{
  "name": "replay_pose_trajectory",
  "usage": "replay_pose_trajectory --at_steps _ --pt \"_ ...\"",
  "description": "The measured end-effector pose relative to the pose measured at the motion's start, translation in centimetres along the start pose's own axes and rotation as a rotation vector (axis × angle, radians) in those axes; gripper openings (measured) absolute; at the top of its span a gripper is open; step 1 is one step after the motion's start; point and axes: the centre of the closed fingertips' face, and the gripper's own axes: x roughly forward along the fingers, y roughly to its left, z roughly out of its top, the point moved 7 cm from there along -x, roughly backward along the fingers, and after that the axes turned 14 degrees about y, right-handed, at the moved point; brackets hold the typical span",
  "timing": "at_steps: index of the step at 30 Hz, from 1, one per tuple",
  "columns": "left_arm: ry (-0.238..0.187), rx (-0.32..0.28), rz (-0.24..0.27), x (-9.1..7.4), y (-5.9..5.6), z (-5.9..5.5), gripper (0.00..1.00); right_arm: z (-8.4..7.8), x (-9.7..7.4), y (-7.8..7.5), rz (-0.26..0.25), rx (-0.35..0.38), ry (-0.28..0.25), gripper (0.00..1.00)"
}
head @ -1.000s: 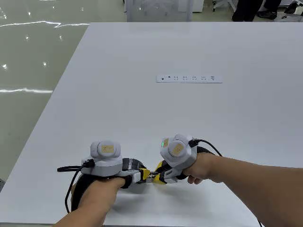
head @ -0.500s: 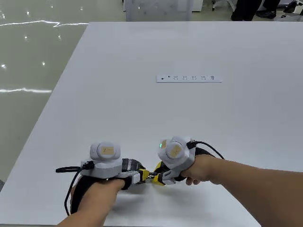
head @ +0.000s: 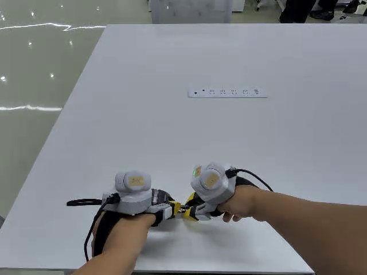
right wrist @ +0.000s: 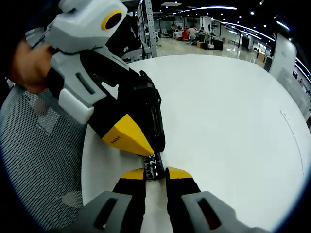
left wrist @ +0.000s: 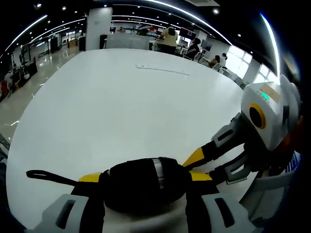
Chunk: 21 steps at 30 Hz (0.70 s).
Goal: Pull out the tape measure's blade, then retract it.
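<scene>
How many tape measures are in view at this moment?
1. The tape measure is clamped in the left gripper near the table's front edge, its blade pinched by the right gripper. None seems hidden.

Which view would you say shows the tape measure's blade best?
The right gripper view: the blade, markings visible, between the right tool's tips. The head view shows a sliver; the left gripper view, its black case.

Open-plan office hall: a broad white desk carries a white socket strip, a polished floor mirrors the ceiling lights, a mesh office chair stands alongside, and people gather at distant workstations.
</scene>
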Motion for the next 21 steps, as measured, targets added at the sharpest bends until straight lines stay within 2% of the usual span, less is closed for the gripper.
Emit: replay_pose_trajectory --at_steps 4,6,8,10,14,21 --pt "0.016 0.016 0.002 -0.1 0.2 0.0 0.63 0.0 0.0 0.1 -0.004 0.006 -0.003 0.14" --pt "0.022 -0.014 -0.040 -0.3 0.6 0.0 0.62 0.0 -0.1 0.1 -0.004 0.001 -0.003 0.14" --pt "0.023 0.014 -0.040 -0.2 0.6 0.0 0.61 0.0 0.0 0.2 0.001 -0.008 -0.004 0.14" --pt "0.026 0.016 -0.046 -0.2 0.6 0.0 0.61 0.1 0.1 0.2 0.002 -0.015 -0.009 0.14" --pt "0.029 0.002 -0.037 -0.2 0.5 0.0 0.61 0.2 0.1 0.0 0.002 0.002 -0.013 0.14" --pt "0.030 -0.008 -0.038 -0.2 0.5 0.1 0.61 1.1 0.4 0.2 0.000 -0.014 -0.009 0.14"
